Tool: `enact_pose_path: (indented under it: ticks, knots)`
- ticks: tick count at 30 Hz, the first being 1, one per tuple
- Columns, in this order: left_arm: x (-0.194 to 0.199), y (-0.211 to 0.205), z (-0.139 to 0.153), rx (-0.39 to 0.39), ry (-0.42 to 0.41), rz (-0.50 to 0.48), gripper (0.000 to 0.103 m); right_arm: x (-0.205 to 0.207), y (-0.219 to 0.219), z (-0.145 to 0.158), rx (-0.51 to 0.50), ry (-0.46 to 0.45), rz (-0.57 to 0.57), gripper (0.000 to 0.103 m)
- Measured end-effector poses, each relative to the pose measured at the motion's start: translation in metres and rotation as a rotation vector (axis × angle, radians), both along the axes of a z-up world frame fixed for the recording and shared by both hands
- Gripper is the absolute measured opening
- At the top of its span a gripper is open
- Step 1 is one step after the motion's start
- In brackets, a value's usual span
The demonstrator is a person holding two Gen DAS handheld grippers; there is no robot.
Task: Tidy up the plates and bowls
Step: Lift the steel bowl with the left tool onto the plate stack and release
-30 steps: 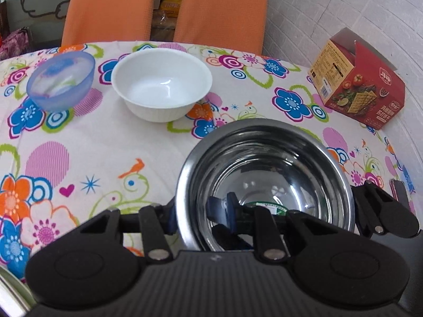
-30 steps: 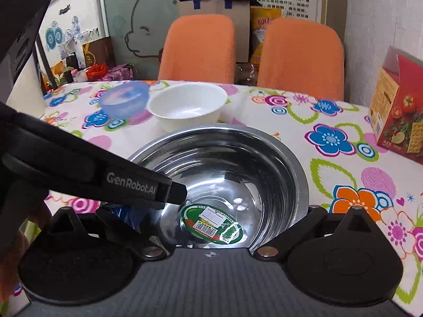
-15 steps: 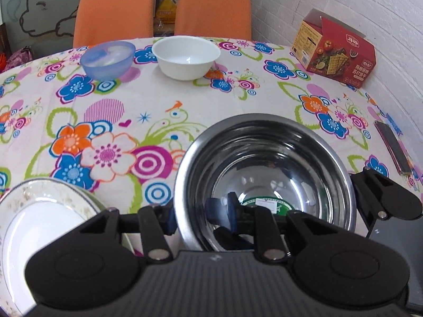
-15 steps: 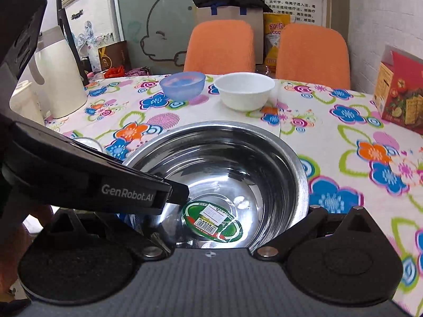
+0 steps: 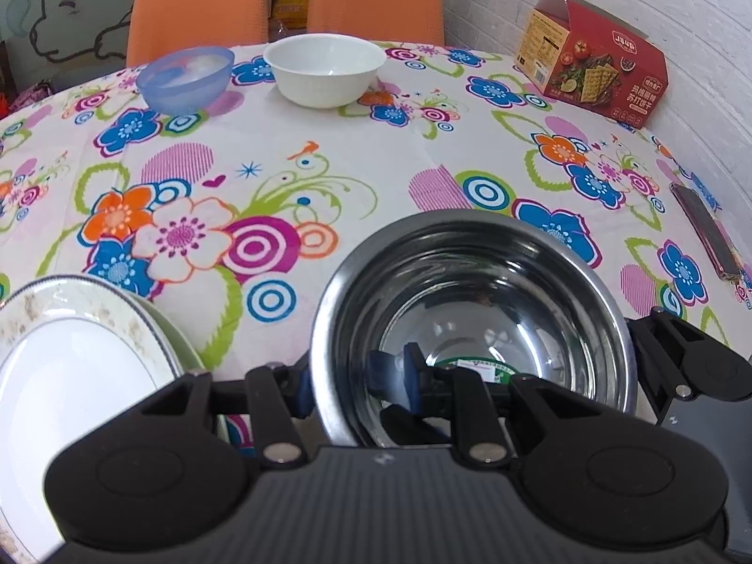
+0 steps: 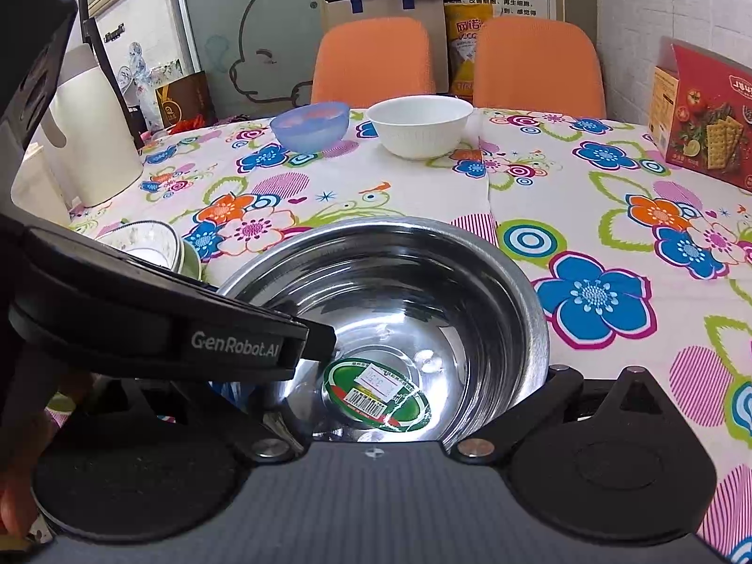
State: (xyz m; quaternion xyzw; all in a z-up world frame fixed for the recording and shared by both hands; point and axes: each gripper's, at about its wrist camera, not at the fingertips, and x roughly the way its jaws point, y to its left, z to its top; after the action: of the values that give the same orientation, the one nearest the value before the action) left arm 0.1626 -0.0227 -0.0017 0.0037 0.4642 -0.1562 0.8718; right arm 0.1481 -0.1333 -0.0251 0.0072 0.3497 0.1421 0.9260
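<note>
Steel bowl (image 5: 474,329), clamped by my left hand-held gripper (image 5: 357,385) and right hand-held gripper (image 6: 474,404), has come back toward the bench's near edge, beside the plates (image 5: 70,366).

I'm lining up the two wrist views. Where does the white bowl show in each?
Left wrist: white bowl at top centre, right of the blue bowl.
Right wrist: white bowl upper centre, again right of the blue bowl.
Shared landmark: red cracker box at the right.
</note>
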Motion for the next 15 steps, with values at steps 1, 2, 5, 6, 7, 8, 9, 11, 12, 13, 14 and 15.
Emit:
enact_pose_path:
  ticks: [1, 2, 5, 6, 7, 8, 9, 11, 12, 13, 14, 15]
  knots:
    - [0.003, -0.001, 0.001, 0.004, -0.004, 0.001, 0.019, 0.003, -0.001, 0.000, 0.000, -0.002, 0.000, 0.089]
    - [0.006, -0.002, 0.001, 0.005, -0.003, 0.002, 0.019, 0.005, -0.001, 0.000, -0.002, -0.004, 0.001, 0.089]
    - [0.013, -0.004, 0.000, 0.007, 0.000, 0.004, 0.019, 0.012, -0.006, -0.001, 0.011, 0.004, 0.001, 0.089]
    - [0.014, -0.005, -0.001, 0.012, 0.001, 0.003, 0.019, 0.014, -0.007, -0.003, 0.014, 0.010, 0.004, 0.089]
    - [0.016, -0.007, -0.003, 0.017, 0.006, 0.002, 0.019, 0.016, -0.008, -0.005, 0.017, 0.017, 0.005, 0.089]
    - [0.017, -0.008, -0.005, 0.019, 0.004, 0.004, 0.019, 0.018, -0.010, -0.008, 0.027, 0.031, 0.005, 0.089]
    - [0.017, -0.009, -0.005, 0.030, -0.006, 0.003, 0.019, 0.018, -0.011, -0.010, 0.037, 0.030, 0.006, 0.089]
    - [0.015, -0.011, -0.005, 0.044, -0.017, -0.002, 0.025, 0.017, -0.011, -0.010, 0.026, 0.029, 0.012, 0.088]
    - [0.015, -0.011, -0.005, 0.052, -0.016, 0.003, 0.038, 0.017, -0.011, -0.009, 0.020, 0.032, 0.014, 0.088]
    - [0.015, -0.010, -0.004, 0.057, -0.028, 0.016, 0.076, 0.017, -0.011, -0.009, 0.000, 0.032, 0.009, 0.088]
    - [0.013, -0.007, 0.000, 0.044, -0.058, 0.018, 0.085, 0.016, -0.013, -0.009, -0.006, 0.030, 0.000, 0.088]
    - [0.011, -0.005, 0.004, 0.043, -0.085, 0.022, 0.085, 0.014, -0.017, -0.008, 0.009, 0.033, -0.002, 0.088]
